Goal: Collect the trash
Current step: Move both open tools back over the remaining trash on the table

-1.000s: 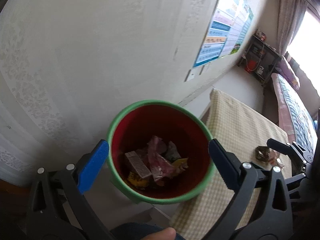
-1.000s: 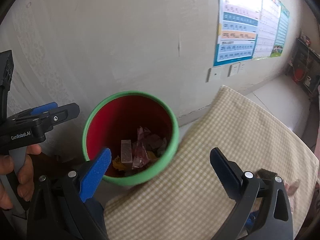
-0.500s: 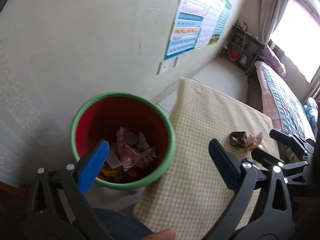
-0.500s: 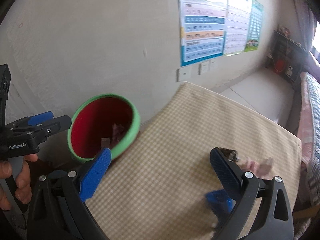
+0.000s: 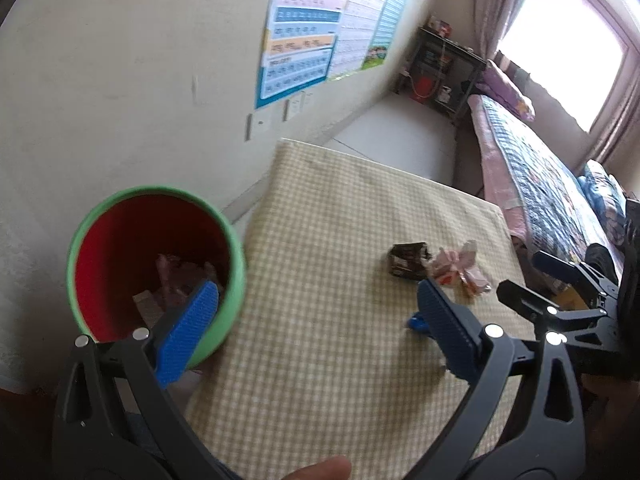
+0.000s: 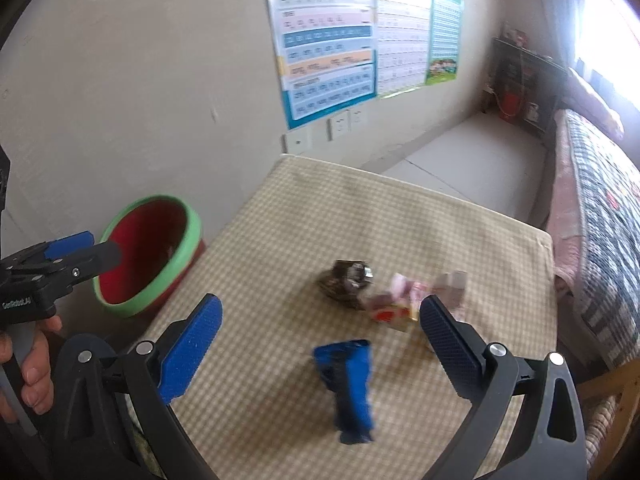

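Observation:
A red bin with a green rim (image 5: 152,272) (image 6: 150,254) stands at the table's left edge with wrappers inside. On the checked tablecloth (image 5: 340,240) (image 6: 440,232) lie a dark crumpled wrapper (image 5: 408,260) (image 6: 346,282), a pink and white wrapper (image 5: 460,266) (image 6: 404,300) and a blue wrapper (image 6: 348,384) (image 5: 416,322). My left gripper (image 5: 316,328) is open and empty, between the bin and the wrappers. My right gripper (image 6: 320,340) is open and empty, just above the blue wrapper.
A wall with posters (image 6: 340,48) and sockets (image 6: 340,126) runs behind the table. A bed with a patterned quilt (image 5: 540,168) lies to the right. A dark shelf with a red bucket (image 5: 424,84) stands in the far corner.
Both grippers have swung right, away from the bin and over the table. The bin has slid to the left of both views and the wrappers have come into view.

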{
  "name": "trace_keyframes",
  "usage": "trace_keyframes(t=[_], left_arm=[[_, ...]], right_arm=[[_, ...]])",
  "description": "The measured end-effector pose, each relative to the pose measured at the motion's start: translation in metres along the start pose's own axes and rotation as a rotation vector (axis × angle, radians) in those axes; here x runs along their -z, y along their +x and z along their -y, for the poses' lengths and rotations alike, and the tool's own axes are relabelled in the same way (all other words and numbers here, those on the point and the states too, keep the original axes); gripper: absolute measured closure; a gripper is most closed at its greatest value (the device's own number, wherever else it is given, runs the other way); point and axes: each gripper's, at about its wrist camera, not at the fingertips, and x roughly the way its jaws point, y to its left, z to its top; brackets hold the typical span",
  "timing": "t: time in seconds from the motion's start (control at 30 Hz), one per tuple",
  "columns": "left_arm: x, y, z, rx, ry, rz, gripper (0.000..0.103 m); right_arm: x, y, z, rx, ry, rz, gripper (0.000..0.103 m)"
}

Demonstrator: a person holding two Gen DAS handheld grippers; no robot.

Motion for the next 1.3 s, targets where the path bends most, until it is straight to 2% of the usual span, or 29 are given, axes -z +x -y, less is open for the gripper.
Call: trace_keyframes(t=[0.63, 1.3], left_arm=[[-0.007, 0.04, 0.067, 0.102, 0.069, -0.061, 0.006], [-0.011, 0.117, 0.099, 0.126, 0.132, -0.176, 0.006]], right_arm=[[0.028, 0.0, 0.085, 0.107, 0.108, -0.034, 0.007], [0.041, 0.069, 0.129, 0.112, 0.182, -0.166, 0.007]])
